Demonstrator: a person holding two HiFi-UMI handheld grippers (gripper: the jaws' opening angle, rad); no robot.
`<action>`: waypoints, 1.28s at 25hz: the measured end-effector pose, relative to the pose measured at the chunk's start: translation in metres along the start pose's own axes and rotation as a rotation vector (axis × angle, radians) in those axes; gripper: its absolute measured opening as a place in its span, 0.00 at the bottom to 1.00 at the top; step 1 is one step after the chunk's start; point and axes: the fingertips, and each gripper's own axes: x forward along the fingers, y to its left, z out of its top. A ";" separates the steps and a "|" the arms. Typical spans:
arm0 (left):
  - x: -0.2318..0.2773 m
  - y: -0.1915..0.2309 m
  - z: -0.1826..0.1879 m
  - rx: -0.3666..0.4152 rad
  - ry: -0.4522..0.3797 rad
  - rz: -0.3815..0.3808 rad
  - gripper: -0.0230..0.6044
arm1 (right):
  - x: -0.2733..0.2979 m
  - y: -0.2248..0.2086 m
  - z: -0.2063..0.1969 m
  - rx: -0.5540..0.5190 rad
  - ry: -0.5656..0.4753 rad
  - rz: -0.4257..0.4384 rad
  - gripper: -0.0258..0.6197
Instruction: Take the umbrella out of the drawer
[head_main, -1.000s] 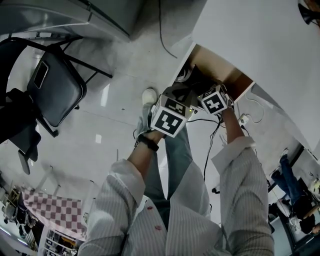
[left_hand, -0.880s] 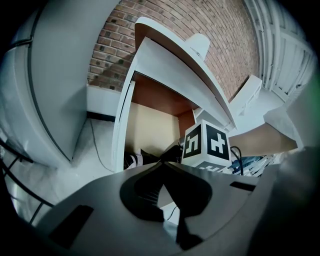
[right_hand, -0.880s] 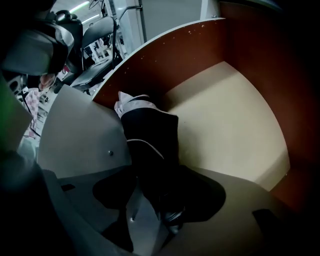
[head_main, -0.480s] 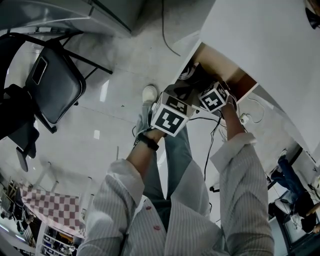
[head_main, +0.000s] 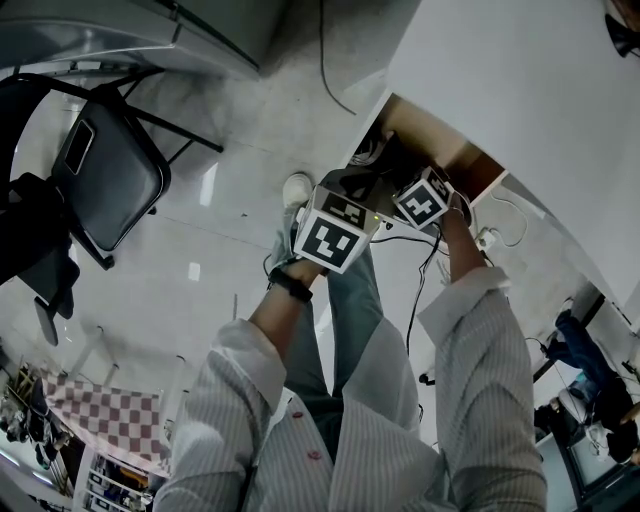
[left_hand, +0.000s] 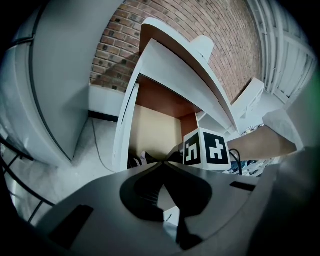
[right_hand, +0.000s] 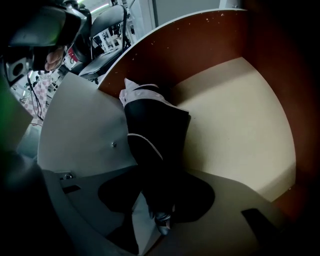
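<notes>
A folded black umbrella (right_hand: 155, 135) with white trim lies in the open wooden drawer (right_hand: 235, 120) along its left side. My right gripper (right_hand: 159, 180) points down into the drawer. Its jaws have just been closing and now sit against the umbrella's near end on both sides. In the head view the right gripper (head_main: 415, 195) reaches into the drawer (head_main: 455, 155) under the white desk. The left gripper (head_main: 345, 195) hangs just left of it, outside the drawer. In the left gripper view, the left gripper (left_hand: 162, 162) is shut with its tips touching and nothing between them.
The white desk top (head_main: 520, 90) overhangs the drawer. A grey folding chair (head_main: 105, 175) stands at the left on the pale floor. A cable (head_main: 330, 70) runs across the floor, and more cables (head_main: 420, 290) hang near the person's legs. A brick wall (left_hand: 150, 15) rises behind the desk.
Both grippers stay at the drawer. The marker cubes have shifted only slightly in the head view.
</notes>
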 end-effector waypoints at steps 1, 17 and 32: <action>-0.002 0.000 0.001 0.001 0.002 0.002 0.05 | -0.002 0.001 0.000 0.007 -0.002 0.007 0.33; -0.031 -0.014 0.031 -0.016 0.004 0.040 0.05 | -0.061 0.009 0.010 0.098 -0.064 0.036 0.32; -0.077 -0.061 0.081 0.044 -0.014 0.046 0.05 | -0.164 0.019 0.026 0.142 -0.185 0.030 0.32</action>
